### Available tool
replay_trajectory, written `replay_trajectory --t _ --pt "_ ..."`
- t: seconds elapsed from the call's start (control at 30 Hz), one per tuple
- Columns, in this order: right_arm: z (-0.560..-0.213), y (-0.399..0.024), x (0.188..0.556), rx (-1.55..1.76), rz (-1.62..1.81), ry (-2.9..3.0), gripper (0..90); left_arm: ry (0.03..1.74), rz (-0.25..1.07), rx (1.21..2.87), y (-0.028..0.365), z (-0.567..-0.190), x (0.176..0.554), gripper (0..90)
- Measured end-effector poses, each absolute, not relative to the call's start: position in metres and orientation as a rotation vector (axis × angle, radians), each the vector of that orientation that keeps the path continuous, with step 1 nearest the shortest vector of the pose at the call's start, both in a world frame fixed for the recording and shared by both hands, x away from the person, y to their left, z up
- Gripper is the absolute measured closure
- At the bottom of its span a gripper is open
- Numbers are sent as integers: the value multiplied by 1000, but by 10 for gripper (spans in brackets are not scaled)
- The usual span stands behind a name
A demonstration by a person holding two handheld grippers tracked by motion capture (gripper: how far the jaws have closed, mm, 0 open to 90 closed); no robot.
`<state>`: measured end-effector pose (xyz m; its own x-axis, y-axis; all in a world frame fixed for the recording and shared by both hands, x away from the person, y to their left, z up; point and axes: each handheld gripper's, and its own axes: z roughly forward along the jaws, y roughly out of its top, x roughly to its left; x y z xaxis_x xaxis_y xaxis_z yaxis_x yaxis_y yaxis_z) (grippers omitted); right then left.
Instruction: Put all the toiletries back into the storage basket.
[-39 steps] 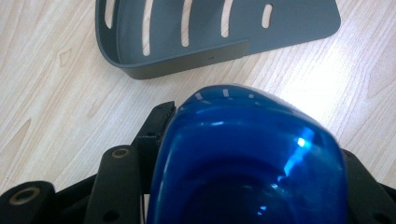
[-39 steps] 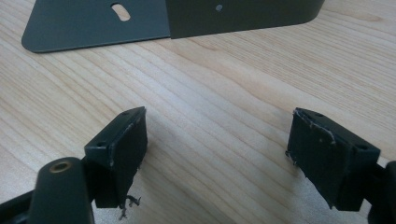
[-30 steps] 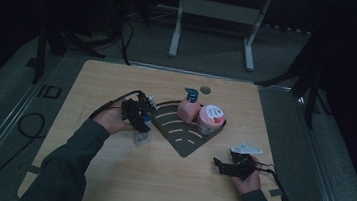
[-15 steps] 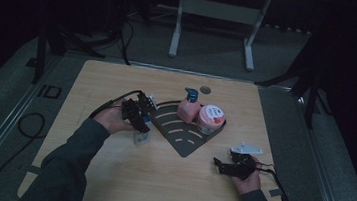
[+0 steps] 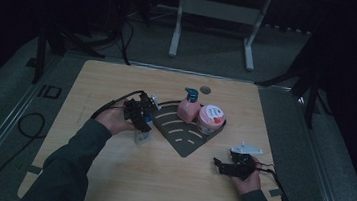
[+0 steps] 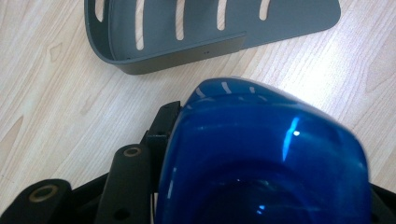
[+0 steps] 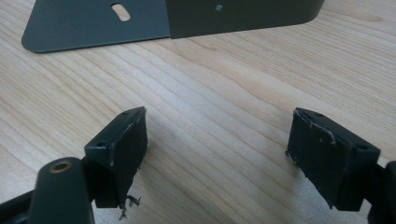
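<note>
Nearest, at 5 o'clock on the table [image 5: 107, 183]: right gripper [image 5: 220, 165], held low over bare wood, jaws spread wide with nothing between them, pads [image 7: 122, 154] frayed at the edges, aimed toward 10 o'clock at the rack [image 5: 187, 144]. Farther in, at 9 o'clock of the rack: left gripper [image 5: 140, 121], just closing and now clamped on a bottle [image 5: 142, 136] with a blue cap [image 6: 261, 154], bottle upright on the wood just beside the rack's left edge, apart from it. In the left gripper view, cap glossy and close up, one black jaw pressed against its left side, other jaw hidden behind it. Next, the dark slotted rack, fan-shaped, tip toward 6 o'clock. Inside at its far rim: pink pump bottle [image 5: 189, 106] at 12 o'clock, pink-lidded jar [image 5: 210, 119] touching it at its 3 o'clock. Farthest, near the table's far edge: small round hole [image 5: 204, 89].
</note>
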<state>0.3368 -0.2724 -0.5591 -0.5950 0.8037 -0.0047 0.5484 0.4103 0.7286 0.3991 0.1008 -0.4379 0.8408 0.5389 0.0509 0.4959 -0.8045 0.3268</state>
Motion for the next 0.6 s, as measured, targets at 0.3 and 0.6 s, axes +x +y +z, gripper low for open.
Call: replay_trajectory --t 0.3,0.6 --pt "-559 -272 337 1164 998 2317 196 764 198 2708 97 -435 397 547" --pt "-559 -272 337 1163 999 2317 196 718 186 2703 86 -427 392 548"
